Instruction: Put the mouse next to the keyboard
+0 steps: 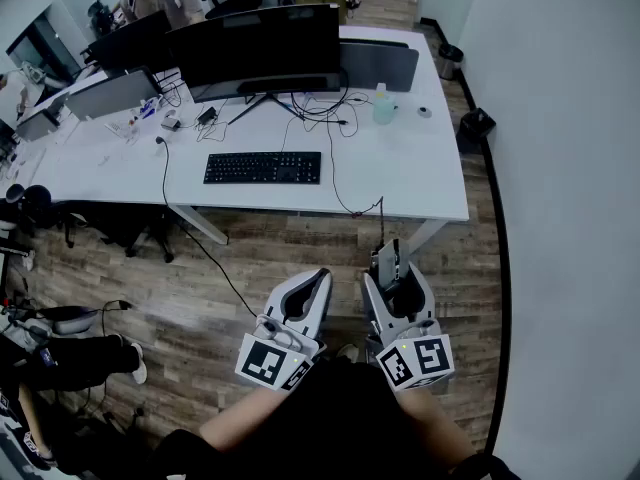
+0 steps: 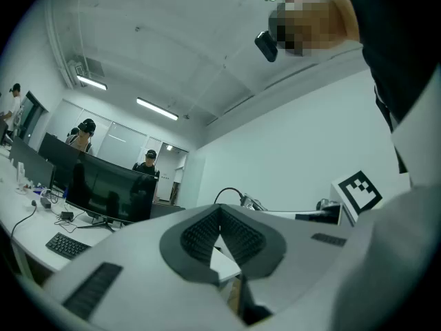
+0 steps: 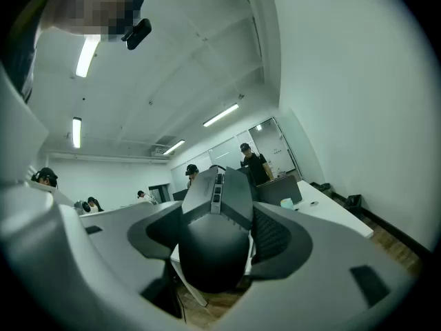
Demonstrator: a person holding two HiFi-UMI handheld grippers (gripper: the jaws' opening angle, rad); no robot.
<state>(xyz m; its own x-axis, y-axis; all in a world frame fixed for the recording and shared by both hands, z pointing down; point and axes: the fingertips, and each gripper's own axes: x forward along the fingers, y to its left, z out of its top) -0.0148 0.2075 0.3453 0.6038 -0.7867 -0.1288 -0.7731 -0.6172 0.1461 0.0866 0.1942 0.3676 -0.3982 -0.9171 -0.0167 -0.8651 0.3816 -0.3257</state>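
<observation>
- The right gripper [image 1: 392,284] is clamped on the dark mouse [image 3: 212,243]. Both pads press its sides, and its button end pokes out past the jaw tips.
- The left gripper [image 2: 220,217] holds nothing. Its jaws are closed, with the ribbed pads meeting at the tips.
- Both grippers sit side by side close to the person's body, over the wooden floor [image 1: 250,258]. Their tips point toward the desk.
- The mouse is therefore in the air, short of the white desk [image 1: 410,173] and well apart from the keyboard.
- The black keyboard [image 1: 263,167] lies near the desk's front edge, below a wide dark monitor [image 1: 255,48].
- A black cable [image 1: 338,190] runs across the desktop to the right of the keyboard.
- A pale bottle [image 1: 384,106] stands beside the monitor's right end.
</observation>
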